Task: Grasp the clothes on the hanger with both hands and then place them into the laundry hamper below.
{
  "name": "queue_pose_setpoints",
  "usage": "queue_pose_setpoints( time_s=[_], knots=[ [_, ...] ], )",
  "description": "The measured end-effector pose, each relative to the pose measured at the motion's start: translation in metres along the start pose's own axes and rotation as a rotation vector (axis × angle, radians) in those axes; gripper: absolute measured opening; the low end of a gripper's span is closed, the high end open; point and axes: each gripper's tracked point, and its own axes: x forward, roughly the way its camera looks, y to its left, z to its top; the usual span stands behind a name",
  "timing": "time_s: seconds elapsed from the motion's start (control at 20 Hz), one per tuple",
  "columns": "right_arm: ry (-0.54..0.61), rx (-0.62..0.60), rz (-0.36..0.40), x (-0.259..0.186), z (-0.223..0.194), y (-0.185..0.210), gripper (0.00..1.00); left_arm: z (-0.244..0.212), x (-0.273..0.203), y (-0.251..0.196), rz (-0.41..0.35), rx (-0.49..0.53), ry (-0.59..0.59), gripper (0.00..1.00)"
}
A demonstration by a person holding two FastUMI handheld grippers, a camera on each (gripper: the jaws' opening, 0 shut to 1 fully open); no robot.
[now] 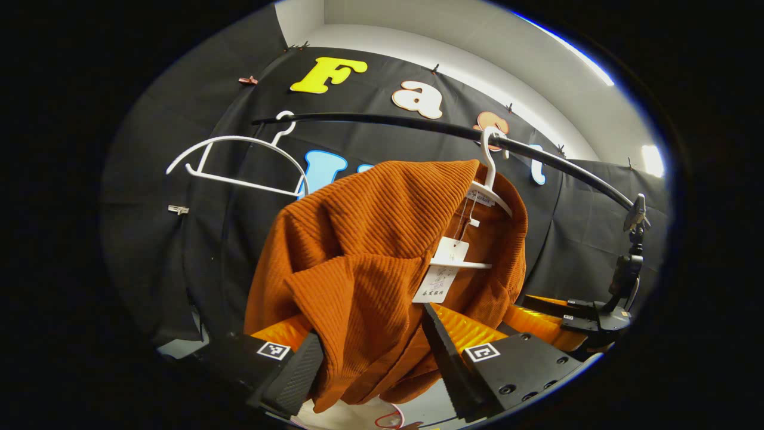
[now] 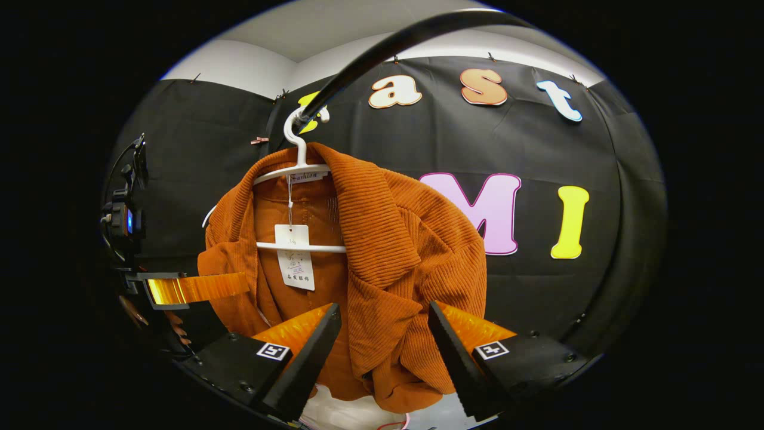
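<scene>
**Corduroy between both grippers, not yet pinched**

Rust-orange ribbed corduroy jacket (image 1: 382, 257) hangs on a white plastic hanger (image 1: 490, 179), its front hem between each gripper's spread fingers: left gripper (image 1: 370, 364), right gripper (image 2: 382, 352). Pulling down unevenly could drag that hanger off the black rail (image 1: 418, 125).

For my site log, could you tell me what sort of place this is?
Probably a staged recording booth set up as a laundry corner: black cloth wall pinned up, a black clothes rail carrying an empty white hanger, and a rust-orange corduroy jacket on its own hanger.
</scene>
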Motion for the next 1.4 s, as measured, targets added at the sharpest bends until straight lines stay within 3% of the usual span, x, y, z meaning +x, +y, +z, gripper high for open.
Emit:
queue_pose_setpoints(
  time_s=[0.25,0.35,0.4,0.6,0.8,0.85,0.95,1.0,1.1,1.15,1.2,1.25,1.4],
  knots=[
    [0.017,0.043,0.038,0.018,-0.008,-0.003,0.97,-0.003,0.019,0.005,0.040,-0.003,0.016,0.90],
    [0.031,0.086,0.084,0.024,-0.012,0.010,0.98,-0.001,0.024,-0.001,0.046,-0.008,0.019,0.91],
    [0.030,0.103,0.101,0.028,-0.013,0.014,0.98,0.001,0.025,-0.007,0.042,-0.012,0.011,0.85],
    [0.007,0.156,0.152,0.043,-0.003,0.033,0.97,0.001,0.031,-0.011,0.078,-0.007,-0.005,0.85],
    [0.004,0.124,0.110,0.062,-0.005,0.021,0.97,0.007,0.029,0.007,0.178,-0.011,-0.025,0.84],
    [-0.004,0.122,0.078,0.067,-0.006,0.010,0.80,0.010,0.029,0.011,0.194,-0.015,-0.031,0.77],
    [-0.005,0.140,0.083,0.076,-0.006,-0.001,0.47,0.011,0.029,0.009,0.193,-0.036,-0.029,0.70],
    [0.003,0.143,0.093,0.073,-0.006,-0.003,0.51,0.011,0.028,0.013,0.203,-0.044,-0.027,0.65],
    [0.001,0.154,0.131,0.070,0.000,-0.007,0.20,0.012,0.027,0.019,0.234,-0.050,-0.027,0.39],
    [0.019,0.155,0.166,0.072,-0.005,-0.003,0.15,0.015,0.025,0.018,0.234,-0.053,-0.029,0.26],
    [0.023,0.160,0.200,0.072,-0.003,0.000,0.20,0.014,0.025,0.014,0.228,-0.054,-0.022,0.12],
    [0.024,0.177,0.238,0.071,0.000,0.001,0.20,0.013,0.025,0.011,0.222,-0.051,-0.005,0.07],
    [0.018,0.257,0.409,0.047,0.019,0.021,0.19,0.020,0.011,0.001,0.198,-0.043,0.017,0.06]
  ],
)
